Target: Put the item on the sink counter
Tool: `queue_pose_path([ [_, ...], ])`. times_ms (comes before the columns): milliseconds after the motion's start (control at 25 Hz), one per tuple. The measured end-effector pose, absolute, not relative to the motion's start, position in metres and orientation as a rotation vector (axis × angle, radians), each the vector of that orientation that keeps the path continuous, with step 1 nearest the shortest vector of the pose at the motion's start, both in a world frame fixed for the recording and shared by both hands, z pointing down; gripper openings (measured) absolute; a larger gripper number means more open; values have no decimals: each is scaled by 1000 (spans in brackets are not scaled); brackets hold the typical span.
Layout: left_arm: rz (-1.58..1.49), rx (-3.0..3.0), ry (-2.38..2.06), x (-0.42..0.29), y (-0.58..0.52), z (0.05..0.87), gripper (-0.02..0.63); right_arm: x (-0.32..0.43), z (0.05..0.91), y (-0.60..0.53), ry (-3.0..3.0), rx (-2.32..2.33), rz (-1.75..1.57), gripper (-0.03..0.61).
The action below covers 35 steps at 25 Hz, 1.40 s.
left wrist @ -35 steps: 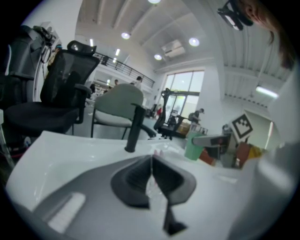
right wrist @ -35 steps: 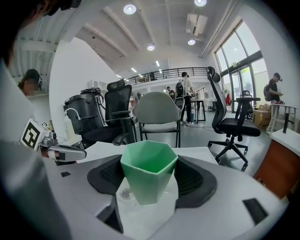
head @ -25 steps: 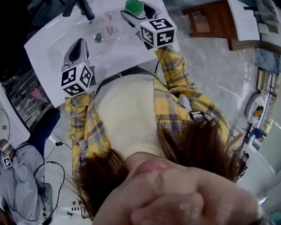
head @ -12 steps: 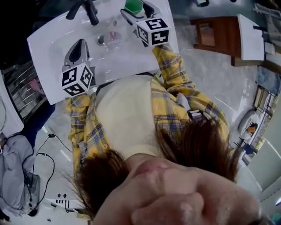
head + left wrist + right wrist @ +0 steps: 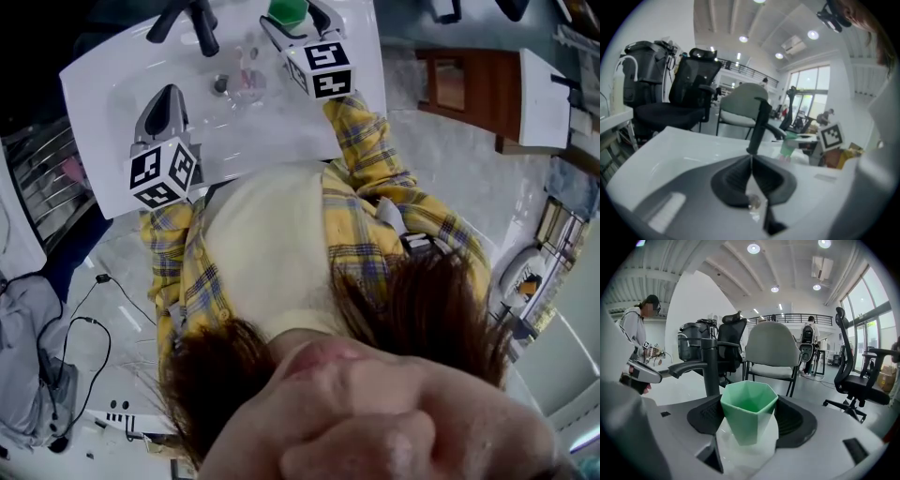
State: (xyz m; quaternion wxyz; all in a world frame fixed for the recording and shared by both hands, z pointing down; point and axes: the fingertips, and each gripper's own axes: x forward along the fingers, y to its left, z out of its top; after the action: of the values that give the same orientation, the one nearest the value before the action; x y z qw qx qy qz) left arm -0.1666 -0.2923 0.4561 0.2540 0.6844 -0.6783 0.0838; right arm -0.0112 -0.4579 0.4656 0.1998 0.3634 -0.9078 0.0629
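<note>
Since a second ago my right gripper (image 5: 298,26) has edged farther over the sink (image 5: 103,94). It is clamped on the green cup (image 5: 749,416), near the faucet (image 5: 202,23). My left gripper (image 5: 751,176) hangs over the basin, jaws pressed together, empty. This looks like the carry step; next I should lower the cup flat onto the tabletop, then release.

1. A black tap (image 5: 711,369) stands up tall.
2. A grey chair (image 5: 771,350) stands farther back.
3. A black chair on wheels (image 5: 859,383) is off to the right.
4. A black cable (image 5: 120,298) lies on the floor (image 5: 450,178).
</note>
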Motion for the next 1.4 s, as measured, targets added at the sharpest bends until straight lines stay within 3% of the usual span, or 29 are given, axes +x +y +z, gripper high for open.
queue_pose_path([
  [1400, 210, 1857, -1854, -171, -291, 457, 8, -23, 469, -454, -2587, 951, 196, 328],
])
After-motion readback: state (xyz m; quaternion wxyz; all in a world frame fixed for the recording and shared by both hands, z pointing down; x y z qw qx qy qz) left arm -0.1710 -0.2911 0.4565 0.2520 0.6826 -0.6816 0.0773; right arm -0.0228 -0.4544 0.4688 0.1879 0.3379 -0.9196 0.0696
